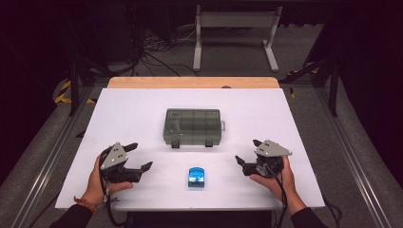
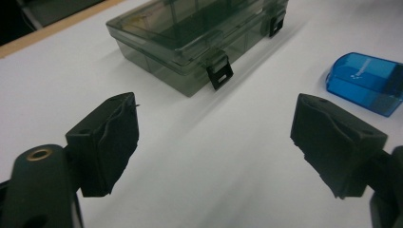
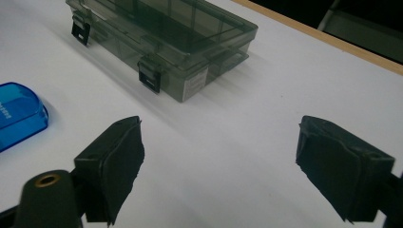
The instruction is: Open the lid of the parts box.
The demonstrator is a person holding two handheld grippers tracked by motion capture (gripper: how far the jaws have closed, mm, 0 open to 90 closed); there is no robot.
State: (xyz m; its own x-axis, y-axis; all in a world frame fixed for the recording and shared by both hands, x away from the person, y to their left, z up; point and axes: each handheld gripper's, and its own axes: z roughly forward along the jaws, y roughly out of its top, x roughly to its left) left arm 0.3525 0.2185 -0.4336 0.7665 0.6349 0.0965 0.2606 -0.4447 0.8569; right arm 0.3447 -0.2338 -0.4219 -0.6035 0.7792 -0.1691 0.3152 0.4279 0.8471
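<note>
A smoky grey compartment box lies closed in the middle of the white table, its two black latches facing the person. A small blue translucent case sits nearer the front edge. My left gripper rests at the front left, jaws wide open with nothing between them; in its own view the box and the blue case lie ahead. My right gripper rests at the front right, open and empty too, facing the box and the blue case.
A wooden strip runs along the table's far edge. Beyond it stand a white metal frame and cables on the dark floor. Metal rails flank both sides of the table.
</note>
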